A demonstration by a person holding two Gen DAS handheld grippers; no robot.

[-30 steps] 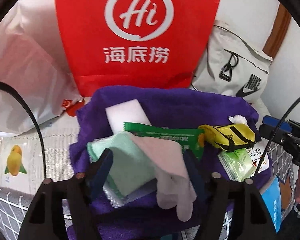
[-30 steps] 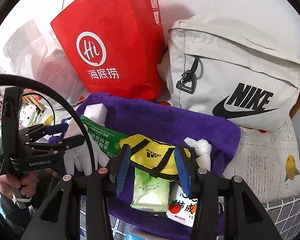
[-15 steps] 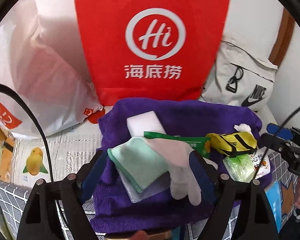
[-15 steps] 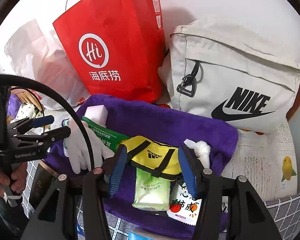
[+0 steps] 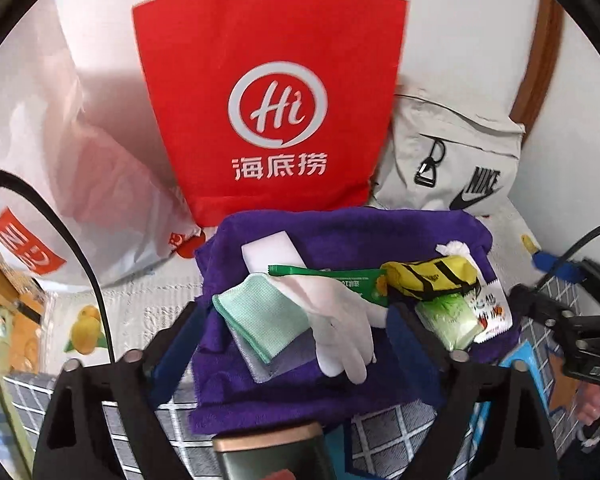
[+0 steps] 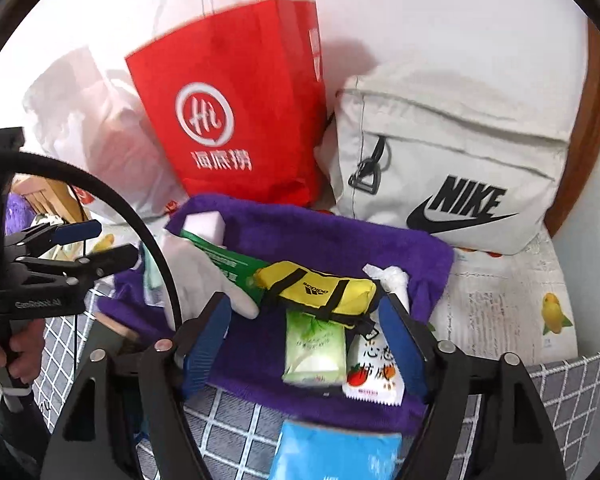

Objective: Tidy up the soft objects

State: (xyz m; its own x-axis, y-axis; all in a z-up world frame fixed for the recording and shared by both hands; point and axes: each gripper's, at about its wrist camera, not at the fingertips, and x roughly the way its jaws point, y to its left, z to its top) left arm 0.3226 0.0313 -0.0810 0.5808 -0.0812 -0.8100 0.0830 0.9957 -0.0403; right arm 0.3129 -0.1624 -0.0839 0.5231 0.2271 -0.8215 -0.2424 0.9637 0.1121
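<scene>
Your claws hang apart over soft things piled on a purple towel (image 5: pixel 340 384).
Your left claw (image 5: pixel 296 332) and right claw (image 6: pixel 308 340) have just been opening; nothing is gripped. The yellow "adidas" pouch (image 6: pixel 320 288) lies lengthwise left to right. Behind it stand a red "Hi" bag (image 6: pixel 236 120) and a grey "NIKE" bag (image 6: pixel 452 176), against a white wall. Checked cloth (image 6: pixel 240 420) lies underneath.

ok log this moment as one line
left gripper: jaws just opened, empty, above green waffle cloth | right gripper: jaws just opened, empty, above yellow mini duffel pouch | both on purple towel
</scene>
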